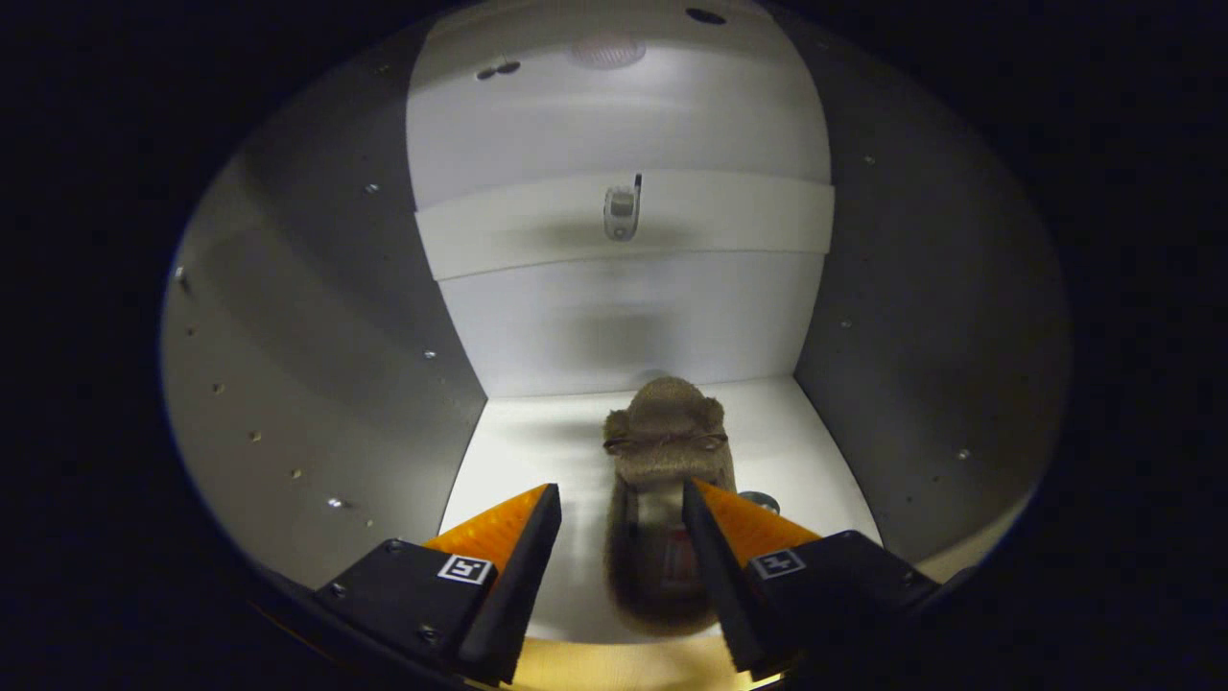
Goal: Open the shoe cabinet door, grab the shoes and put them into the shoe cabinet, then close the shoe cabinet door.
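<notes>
Fingers (557, 523) spread apart, gripping nothing; gripper (622, 504) inside shoe cabinet (317, 317). Fuzzy brown shoe (664, 451) on cabinet floor betw. fingers, toe pointing beyond them.

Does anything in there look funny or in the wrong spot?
Nothing stands out. The fuzzy slipper sits flat on the cabinet floor, toe towards the back wall. The open gripper has its fingers either side of the slipper's heel end, the right finger over its edge.

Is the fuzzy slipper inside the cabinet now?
Yes, inside. The slipper lies on the cabinet's white floor, toe toward the back wall, between the open hand-held gripper's fingers.
</notes>
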`<state>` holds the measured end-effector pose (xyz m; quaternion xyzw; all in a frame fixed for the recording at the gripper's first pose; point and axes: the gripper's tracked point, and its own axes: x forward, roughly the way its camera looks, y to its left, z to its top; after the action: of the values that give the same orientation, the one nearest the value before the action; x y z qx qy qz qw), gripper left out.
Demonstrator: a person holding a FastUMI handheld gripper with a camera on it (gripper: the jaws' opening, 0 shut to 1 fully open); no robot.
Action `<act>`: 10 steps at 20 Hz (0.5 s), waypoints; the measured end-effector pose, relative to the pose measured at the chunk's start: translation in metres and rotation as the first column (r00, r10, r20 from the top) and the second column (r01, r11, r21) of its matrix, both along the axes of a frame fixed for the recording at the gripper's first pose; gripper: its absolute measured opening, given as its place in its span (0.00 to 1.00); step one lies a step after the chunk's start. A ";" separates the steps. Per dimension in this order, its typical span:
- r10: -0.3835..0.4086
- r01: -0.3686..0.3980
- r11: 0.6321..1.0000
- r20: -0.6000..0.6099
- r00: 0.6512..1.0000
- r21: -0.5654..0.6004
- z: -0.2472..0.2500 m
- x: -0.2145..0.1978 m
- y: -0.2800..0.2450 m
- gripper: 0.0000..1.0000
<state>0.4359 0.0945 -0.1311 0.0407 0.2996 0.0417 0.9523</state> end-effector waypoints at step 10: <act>0.032 -0.029 0.999 0.297 0.954 -0.015 0.117 -0.156 -0.005 0.99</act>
<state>0.2798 0.0890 -0.0138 0.0243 0.1538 0.0605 0.9859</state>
